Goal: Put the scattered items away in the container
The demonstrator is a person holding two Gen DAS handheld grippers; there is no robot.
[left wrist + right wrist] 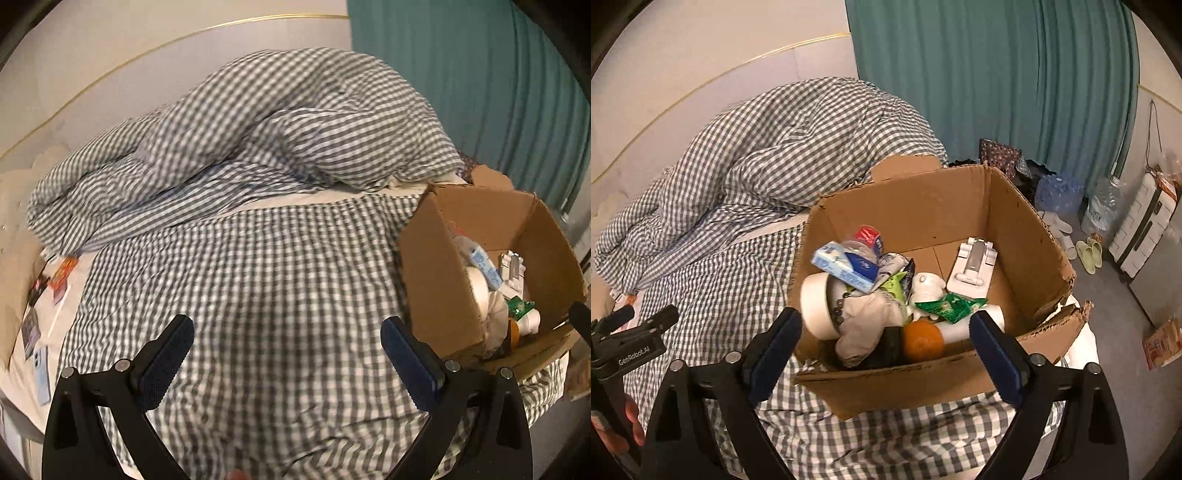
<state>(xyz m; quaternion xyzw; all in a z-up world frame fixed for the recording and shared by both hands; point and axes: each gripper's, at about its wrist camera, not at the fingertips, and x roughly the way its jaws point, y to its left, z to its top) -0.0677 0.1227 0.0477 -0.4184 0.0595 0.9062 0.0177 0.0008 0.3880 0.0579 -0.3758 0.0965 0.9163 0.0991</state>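
An open cardboard box [923, 192] stands on the checked bed cover, also at the right of the left wrist view [436, 280]. It holds an orange [922, 340], a white tape roll [816, 306], tissue packs [846, 267], a green packet [951, 306], a white stand [973, 267] and a cloth. My right gripper [884, 345] is open and empty over the box's near wall. My left gripper [286, 341] is open and empty above the cover, left of the box. Scattered cards and packets [61, 275] and a light blue phone [42, 374] lie at the bed's left edge.
A crumpled checked duvet [258, 122] is piled at the back of the bed. A teal curtain [997, 74] hangs behind. Slippers [1089, 253], water bottles [1058, 192] and a white suitcase [1145, 221] are on the floor at right.
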